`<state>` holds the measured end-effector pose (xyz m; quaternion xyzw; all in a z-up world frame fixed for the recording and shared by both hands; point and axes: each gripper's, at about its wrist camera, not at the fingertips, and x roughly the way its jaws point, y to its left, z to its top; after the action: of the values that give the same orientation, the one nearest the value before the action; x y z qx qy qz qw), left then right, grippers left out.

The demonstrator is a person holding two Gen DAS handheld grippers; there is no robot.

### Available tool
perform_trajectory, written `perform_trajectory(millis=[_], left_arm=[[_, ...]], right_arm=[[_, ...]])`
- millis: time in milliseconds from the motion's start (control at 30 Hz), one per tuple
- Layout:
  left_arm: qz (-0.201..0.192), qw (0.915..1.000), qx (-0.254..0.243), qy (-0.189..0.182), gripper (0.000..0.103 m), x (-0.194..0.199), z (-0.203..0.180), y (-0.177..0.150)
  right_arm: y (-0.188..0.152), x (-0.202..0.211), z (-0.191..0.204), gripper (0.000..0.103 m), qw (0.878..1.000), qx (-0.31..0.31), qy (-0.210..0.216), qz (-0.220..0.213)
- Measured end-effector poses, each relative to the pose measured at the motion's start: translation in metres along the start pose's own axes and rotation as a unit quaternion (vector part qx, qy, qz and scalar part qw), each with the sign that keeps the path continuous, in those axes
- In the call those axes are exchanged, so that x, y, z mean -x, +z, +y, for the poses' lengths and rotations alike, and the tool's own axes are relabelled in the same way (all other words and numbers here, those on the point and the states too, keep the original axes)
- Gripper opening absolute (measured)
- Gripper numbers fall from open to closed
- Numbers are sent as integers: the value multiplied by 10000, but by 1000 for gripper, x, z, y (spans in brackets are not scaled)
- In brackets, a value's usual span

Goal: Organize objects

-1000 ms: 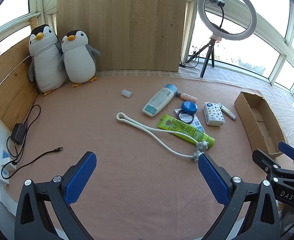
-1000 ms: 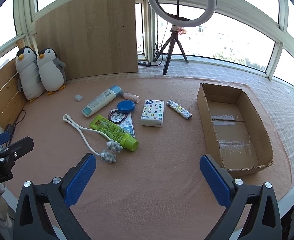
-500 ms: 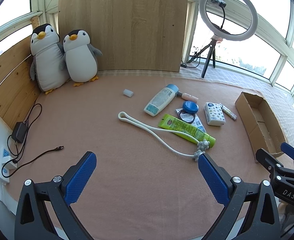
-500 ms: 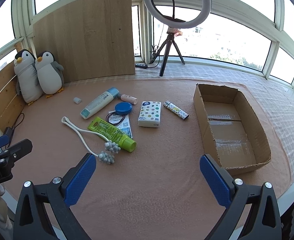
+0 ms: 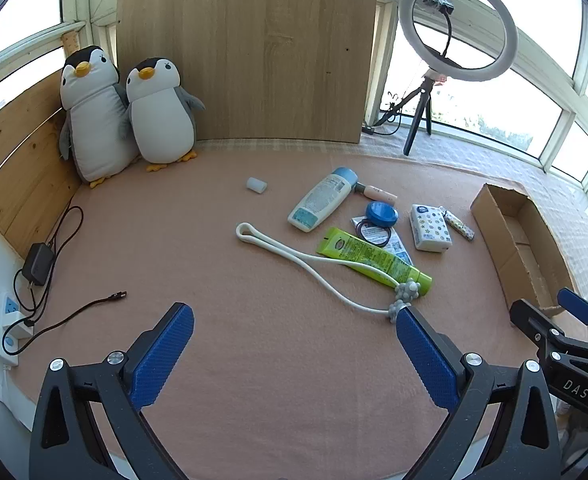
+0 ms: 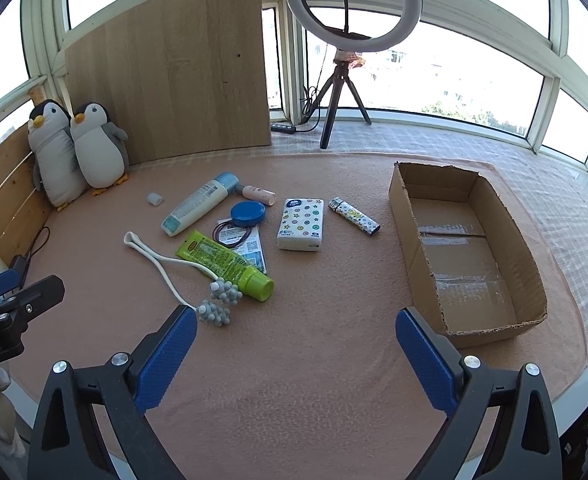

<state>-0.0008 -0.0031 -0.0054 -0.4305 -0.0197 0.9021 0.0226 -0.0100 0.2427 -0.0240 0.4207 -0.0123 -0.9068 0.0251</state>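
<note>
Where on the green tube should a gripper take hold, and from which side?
Grip the green tube across its round body just behind the cap, coming down from above with the fingers on its two long sides. It lies flat, and its other end is a thin crimp. The white massager crosses the cap end, so the open right gripper probably needs to close slightly up-tube of that.

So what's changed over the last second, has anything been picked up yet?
Nothing picked up. Both views shifted slightly, so the left gripper and right gripper drifted a little, jaws wide open. The green tube, tissue pack and cardboard box stayed put.
</note>
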Motion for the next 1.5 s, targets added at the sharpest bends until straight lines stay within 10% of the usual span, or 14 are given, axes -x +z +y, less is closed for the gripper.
perform_trajectory(millis=[1500], left_arm=[[739,9968,-144,-258,102,-79,-14,15]], right_arm=[[-6,-10,-21,98,9995,-191,-162,201]])
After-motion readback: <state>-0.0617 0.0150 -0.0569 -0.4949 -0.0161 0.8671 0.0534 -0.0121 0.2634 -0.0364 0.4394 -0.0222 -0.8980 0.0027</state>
